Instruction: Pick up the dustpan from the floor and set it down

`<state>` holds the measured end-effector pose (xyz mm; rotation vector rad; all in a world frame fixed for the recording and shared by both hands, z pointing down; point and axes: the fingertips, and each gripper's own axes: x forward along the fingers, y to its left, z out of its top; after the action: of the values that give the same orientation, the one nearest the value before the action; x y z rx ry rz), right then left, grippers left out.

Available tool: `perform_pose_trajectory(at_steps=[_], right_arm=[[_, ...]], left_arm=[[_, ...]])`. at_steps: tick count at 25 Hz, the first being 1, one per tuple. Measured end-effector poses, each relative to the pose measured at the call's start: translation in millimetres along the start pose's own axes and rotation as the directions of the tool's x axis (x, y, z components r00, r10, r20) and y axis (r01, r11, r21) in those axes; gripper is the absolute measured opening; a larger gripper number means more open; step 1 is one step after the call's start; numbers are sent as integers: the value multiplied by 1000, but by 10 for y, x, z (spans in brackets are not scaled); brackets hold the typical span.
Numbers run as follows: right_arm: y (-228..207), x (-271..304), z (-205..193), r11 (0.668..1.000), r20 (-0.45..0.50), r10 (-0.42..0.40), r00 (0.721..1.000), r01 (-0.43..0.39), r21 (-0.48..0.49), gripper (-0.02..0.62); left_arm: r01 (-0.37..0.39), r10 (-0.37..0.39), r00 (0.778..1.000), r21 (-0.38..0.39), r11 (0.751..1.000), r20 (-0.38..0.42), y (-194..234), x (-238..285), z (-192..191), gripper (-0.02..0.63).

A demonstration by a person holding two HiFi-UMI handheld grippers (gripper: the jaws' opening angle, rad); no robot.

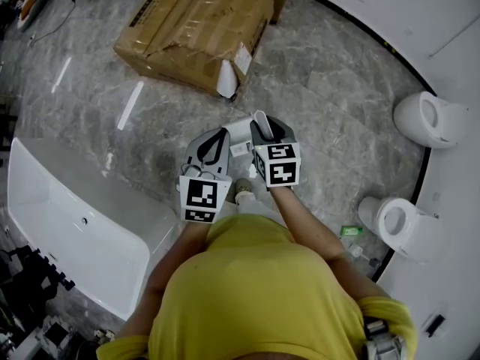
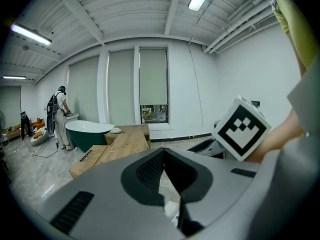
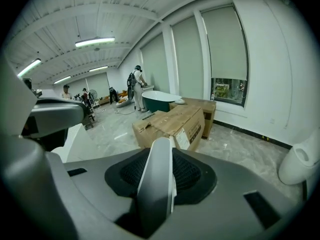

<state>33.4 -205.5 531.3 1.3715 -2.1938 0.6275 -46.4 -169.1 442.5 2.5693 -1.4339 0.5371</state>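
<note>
In the head view both grippers are held out in front of the person's yellow shirt, above the grey marble floor. My right gripper (image 1: 264, 128) is shut on the pale grey handle (image 1: 260, 118) of the white dustpan (image 1: 238, 131). The pan hangs just left of that gripper, off the floor. In the right gripper view the handle (image 3: 157, 179) stands upright between the dark pads (image 3: 192, 174). My left gripper (image 1: 217, 137) sits close beside the pan on its left, fingertips together and nothing held. In the left gripper view its pads (image 2: 150, 171) meet at the tip.
A torn cardboard box (image 1: 199, 28) lies ahead on the floor. A white bathtub (image 1: 75, 223) stands at the left. Two white toilets (image 1: 431, 118) (image 1: 397, 223) stand at the right by the wall, with a small green packet (image 1: 350, 231) nearby. People stand far off by a green tub (image 3: 160, 100).
</note>
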Motion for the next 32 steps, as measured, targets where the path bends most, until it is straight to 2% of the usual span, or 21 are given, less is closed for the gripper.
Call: perform_pose_trajectory(at_steps=[15, 32], right_arm=[[-232, 571, -414, 1000, -158, -24, 987, 26, 11, 143], [-258, 595, -838, 1000, -310, -24, 950, 29, 9, 146]], left_arm=[[-13, 13, 1000, -16, 1000, -27, 130, 83, -71, 0], [-5, 4, 999, -17, 1000, -32, 118, 96, -92, 0]])
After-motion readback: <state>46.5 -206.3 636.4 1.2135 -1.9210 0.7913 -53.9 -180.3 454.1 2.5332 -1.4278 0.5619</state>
